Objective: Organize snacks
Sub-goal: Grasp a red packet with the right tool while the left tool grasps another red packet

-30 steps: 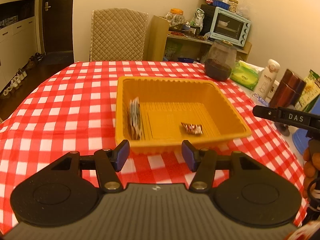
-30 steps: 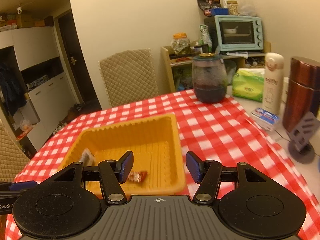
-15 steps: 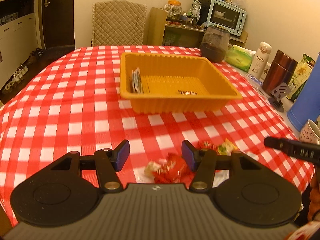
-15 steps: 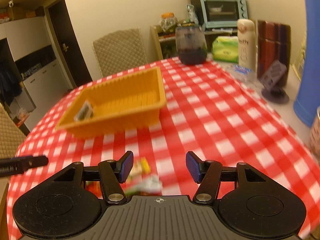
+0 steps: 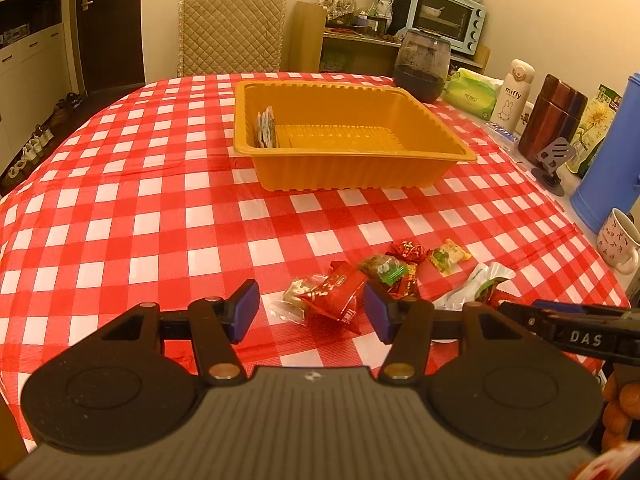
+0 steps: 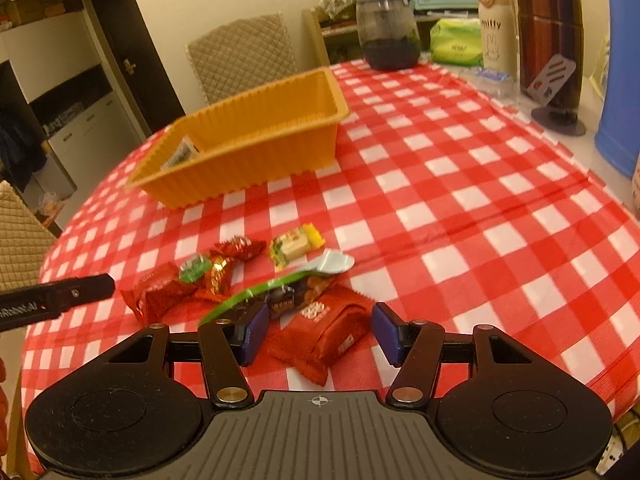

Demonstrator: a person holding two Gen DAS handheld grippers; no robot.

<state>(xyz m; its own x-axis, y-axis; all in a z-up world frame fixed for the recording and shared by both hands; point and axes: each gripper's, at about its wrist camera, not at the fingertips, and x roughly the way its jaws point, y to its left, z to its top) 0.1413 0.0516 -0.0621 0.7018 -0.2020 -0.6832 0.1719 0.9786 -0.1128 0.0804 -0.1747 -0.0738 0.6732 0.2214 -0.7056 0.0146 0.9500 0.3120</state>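
A loose heap of small wrapped snacks lies on the red-and-white checked tablecloth, just ahead of both tools and well short of the ribbed orange plastic tray beyond, where a few flat packets lean against its left wall. The left gripper hangs spread and empty, a red foil packet framed between its blue pads without contact. The right gripper is likewise spread, with a crinkled red pouch lying untouched between its pads.
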